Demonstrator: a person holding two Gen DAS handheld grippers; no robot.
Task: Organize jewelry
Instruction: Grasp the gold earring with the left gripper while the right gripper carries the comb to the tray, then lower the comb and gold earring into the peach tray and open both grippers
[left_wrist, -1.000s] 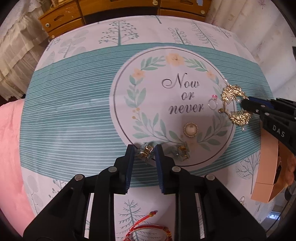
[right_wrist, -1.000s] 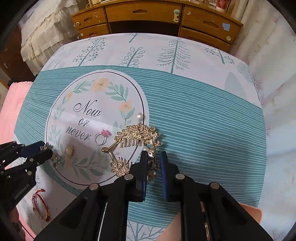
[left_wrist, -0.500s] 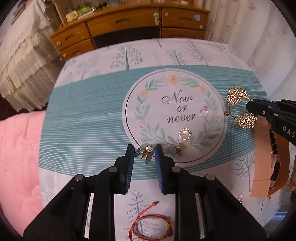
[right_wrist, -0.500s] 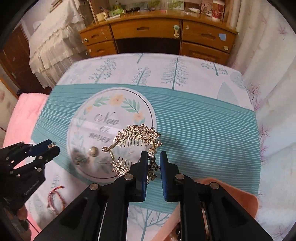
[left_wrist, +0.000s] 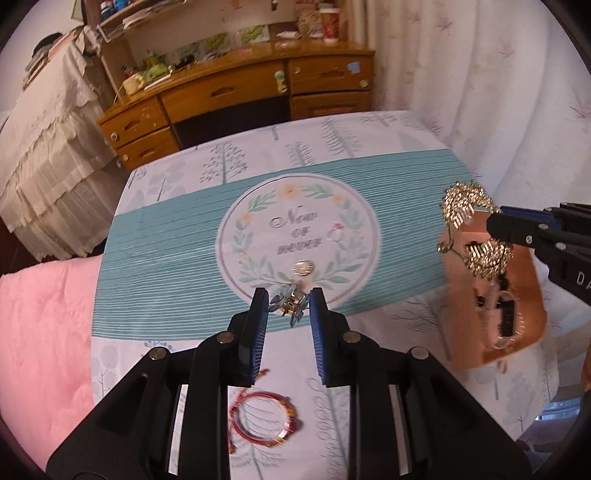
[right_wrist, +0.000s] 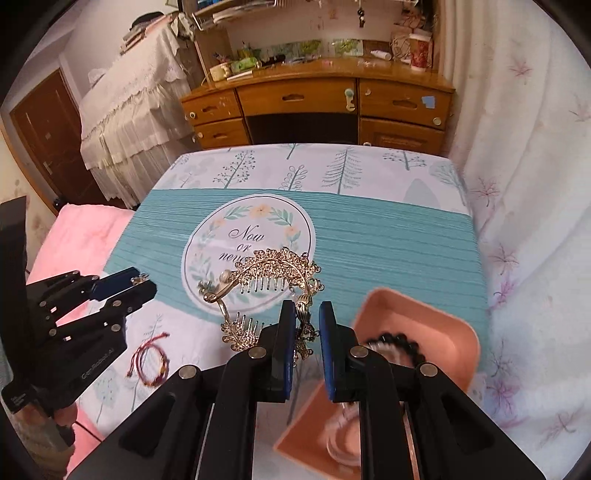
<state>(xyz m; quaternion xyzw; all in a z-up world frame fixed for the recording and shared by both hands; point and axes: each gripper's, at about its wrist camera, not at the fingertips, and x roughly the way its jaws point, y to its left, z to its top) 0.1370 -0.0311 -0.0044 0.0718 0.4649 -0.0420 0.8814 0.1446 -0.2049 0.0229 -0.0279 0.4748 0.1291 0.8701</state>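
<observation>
Two pinches, one piece each
My left gripper (left_wrist: 285, 314) nips one blue-petalled clip (left_wrist: 290, 304); my right gripper (right_wrist: 307, 325) clamps one filigree gold comb (right_wrist: 273, 269).

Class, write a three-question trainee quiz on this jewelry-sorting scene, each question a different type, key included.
1. True or false: the right gripper holds the gold hair comb.
2. Which lies on the tablecloth? A ring; B watch; C spoon.
3. Fill in: the left gripper holds a small blue ___.

Key: 1 true; 2 A; 3 clip.
</observation>
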